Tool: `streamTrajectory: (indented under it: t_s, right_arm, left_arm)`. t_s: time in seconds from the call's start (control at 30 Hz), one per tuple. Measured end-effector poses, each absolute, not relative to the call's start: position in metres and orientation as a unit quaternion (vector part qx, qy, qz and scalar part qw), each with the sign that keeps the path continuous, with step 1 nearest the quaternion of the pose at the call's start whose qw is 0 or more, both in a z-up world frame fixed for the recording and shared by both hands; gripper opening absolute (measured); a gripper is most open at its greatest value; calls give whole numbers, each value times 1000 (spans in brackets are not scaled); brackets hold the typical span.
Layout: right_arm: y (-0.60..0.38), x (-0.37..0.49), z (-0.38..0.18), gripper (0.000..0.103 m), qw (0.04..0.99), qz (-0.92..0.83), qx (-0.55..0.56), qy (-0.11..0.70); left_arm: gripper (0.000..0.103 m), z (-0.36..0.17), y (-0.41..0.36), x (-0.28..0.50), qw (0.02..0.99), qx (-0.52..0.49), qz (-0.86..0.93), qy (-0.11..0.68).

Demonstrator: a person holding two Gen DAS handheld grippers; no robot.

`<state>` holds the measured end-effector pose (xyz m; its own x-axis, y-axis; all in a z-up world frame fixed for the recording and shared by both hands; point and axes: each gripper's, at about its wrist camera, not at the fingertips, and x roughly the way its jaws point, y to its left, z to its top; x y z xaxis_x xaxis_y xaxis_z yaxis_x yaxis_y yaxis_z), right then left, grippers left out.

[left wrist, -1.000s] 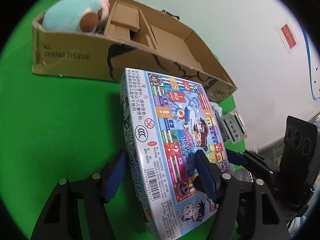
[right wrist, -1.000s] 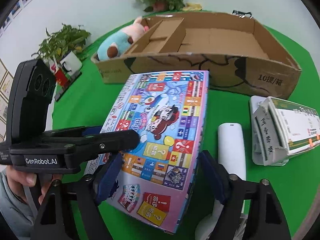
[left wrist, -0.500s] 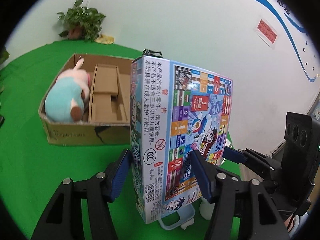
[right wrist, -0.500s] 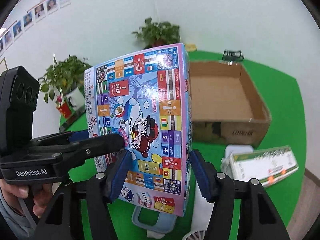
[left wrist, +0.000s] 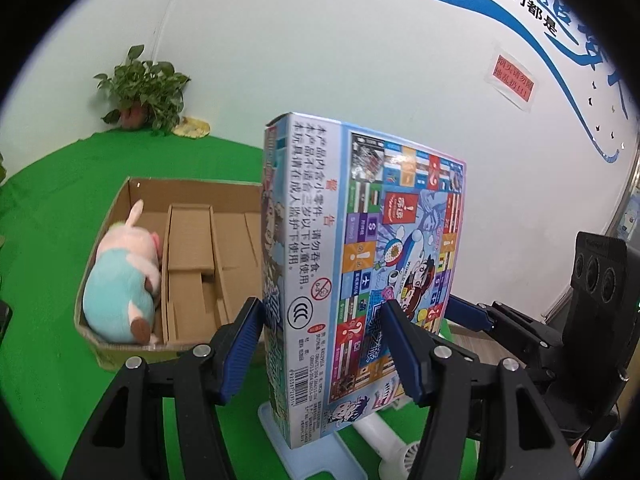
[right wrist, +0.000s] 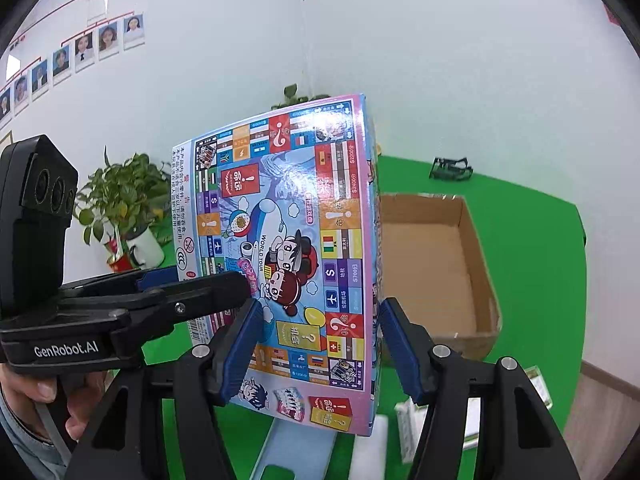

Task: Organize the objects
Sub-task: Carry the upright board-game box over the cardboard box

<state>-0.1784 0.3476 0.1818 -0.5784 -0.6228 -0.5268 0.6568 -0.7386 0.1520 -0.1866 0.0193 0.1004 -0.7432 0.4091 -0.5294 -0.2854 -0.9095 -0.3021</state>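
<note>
Both the left gripper [left wrist: 320,346] and right gripper [right wrist: 318,346] clamp the board game box [left wrist: 360,276], upright in the air over the green surface [left wrist: 48,208]. I reckon the carry is underway; next it needs lowering into the cardboard box [right wrist: 476,256] beside the plush toy [left wrist: 120,284].

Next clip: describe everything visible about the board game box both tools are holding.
The board game box is a flat printed cardboard carton, closed, with a cartoon "World Tour" game-board face and a white side panel bearing Chinese warning text, CCC mark and barcode. It is held upright, slightly tilted, above the green table, clamped across its edges by the left tool and right tool.
</note>
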Motion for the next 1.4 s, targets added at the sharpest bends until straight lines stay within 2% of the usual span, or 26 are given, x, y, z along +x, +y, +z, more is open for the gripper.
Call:
streamTrajectory:
  t_s: [0.43, 0.83, 1.1, 1.4]
  right_arm:
    - [355, -239, 257, 58, 350, -904, 246, 7]
    - [322, -314, 296, 58, 352, -901, 252, 9]
    - [305, -365, 273, 58, 354, -889, 291, 2]
    - [306, -413, 193, 58, 353, -861, 367, -10]
  left_arm:
    - [60, 161, 37, -234, 199, -259, 942, -72]
    - [60, 173, 30, -287, 184, -271, 941, -86]
    - [60, 152, 30, -325, 176, -312, 930, -83]
    - [59, 91, 30, -356, 164, -386, 904, -89]
